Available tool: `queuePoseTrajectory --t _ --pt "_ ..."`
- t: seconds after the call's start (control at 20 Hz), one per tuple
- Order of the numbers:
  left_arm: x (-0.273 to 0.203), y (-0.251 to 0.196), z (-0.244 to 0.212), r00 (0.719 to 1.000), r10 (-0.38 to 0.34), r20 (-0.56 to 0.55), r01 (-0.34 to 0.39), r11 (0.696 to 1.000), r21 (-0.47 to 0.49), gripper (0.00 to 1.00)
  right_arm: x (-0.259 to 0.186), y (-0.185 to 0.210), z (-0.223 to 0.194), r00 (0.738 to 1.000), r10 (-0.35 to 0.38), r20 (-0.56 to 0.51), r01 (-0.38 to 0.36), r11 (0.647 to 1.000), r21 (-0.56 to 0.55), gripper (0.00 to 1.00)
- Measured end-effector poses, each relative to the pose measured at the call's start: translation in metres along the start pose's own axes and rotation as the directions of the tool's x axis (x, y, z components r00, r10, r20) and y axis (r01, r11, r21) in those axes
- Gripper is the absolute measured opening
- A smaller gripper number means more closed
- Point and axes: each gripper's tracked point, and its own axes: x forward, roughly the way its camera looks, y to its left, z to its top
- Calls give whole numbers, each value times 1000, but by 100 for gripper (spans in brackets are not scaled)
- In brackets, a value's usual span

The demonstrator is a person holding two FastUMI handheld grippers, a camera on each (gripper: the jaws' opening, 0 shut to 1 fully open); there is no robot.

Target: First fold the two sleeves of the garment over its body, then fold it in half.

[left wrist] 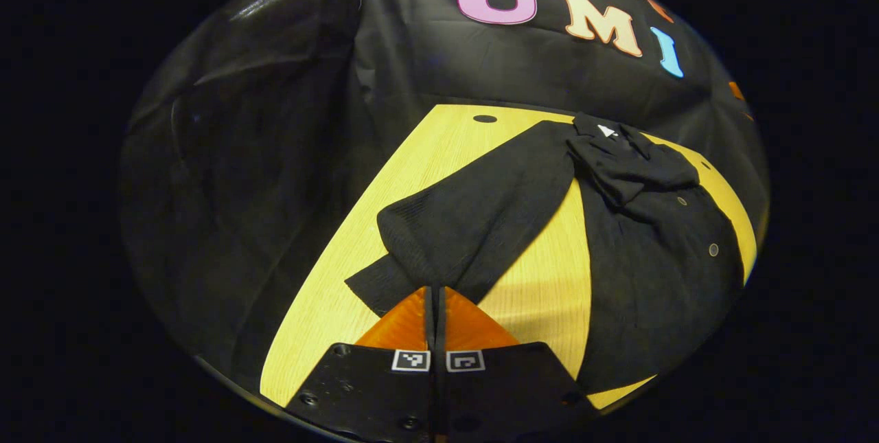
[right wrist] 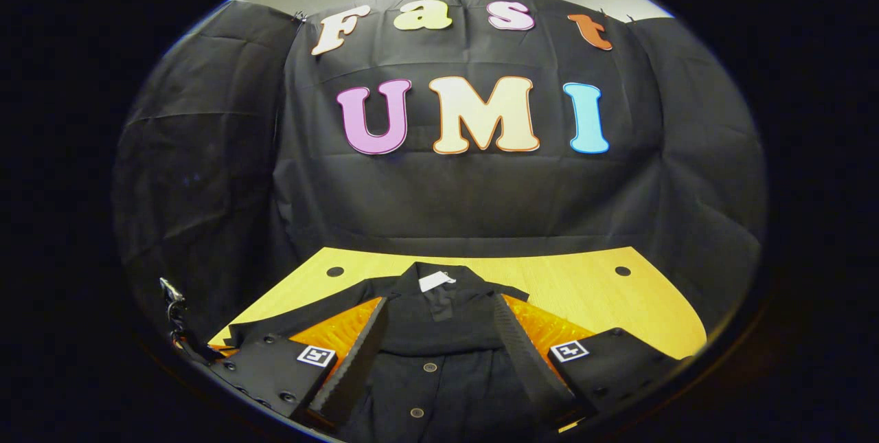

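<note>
Black cloth hangs all around the booth, and in front of it sits a yellow wood-grain desk [right wrist: 584, 292] with a small dark hole near each far corner.

No containers anywhere, so it's really just the garment [right wrist: 439, 354]: a black button-up thing lying flat on the desk, front side up, buttons running down the middle. In the right gripper view its collar [right wrist: 439, 278] with a white tag points at the far edge of the desk and the body runs back toward the near edge, so the long axis goes far-to-near.

In the left gripper view one sleeve [left wrist: 474, 223] stretches out from the shoulder at a slant across bare wood, apart from the body, with its cuff end toward the camera. The left gripper [left wrist: 437, 305] has its orange fingers [left wrist: 402, 326] pressed together right at that cuff, and the fabric seems pinched between the tips, though the cloth is too dark to be fully sure.

The right gripper [right wrist: 439, 360] is spread wide, fingers [right wrist: 357, 360] on either side of the garment's chest, nothing between them being squeezed. Whether they touch the fabric I can't tell.
</note>
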Motion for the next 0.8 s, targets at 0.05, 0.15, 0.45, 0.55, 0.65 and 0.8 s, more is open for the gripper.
queuePoseTrajectory --t 0.05,0.15,0.45,0.55,0.65,0.8 --pt "-3 -3 7 1000 -4 -7 3 999 -36 0 -4 -3 -3 1000 3 -4 -3 1000 5 97" --pt "-8 -1 31 999 8 39 -5 997 -74 0 -12 -11 -8 1000 6 -5 -6 1000 10 97" --pt "-25 -18 135 973 8 230 -10 1000 6 0 -31 -38 -18 1000 7 11 -7 999 46 98" --pt "-34 -41 161 959 -22 282 15 999 28 0 -37 -47 -26 1000 9 3 -9 997 82 94" --pt "-43 -65 187 942 -51 331 32 997 64 0 -42 -56 -37 1000 11 -12 -9 994 106 98" --pt "-50 -107 220 913 -112 393 74 991 110 0 -52 -76 -47 1000 -6 -14 8 992 128 98"
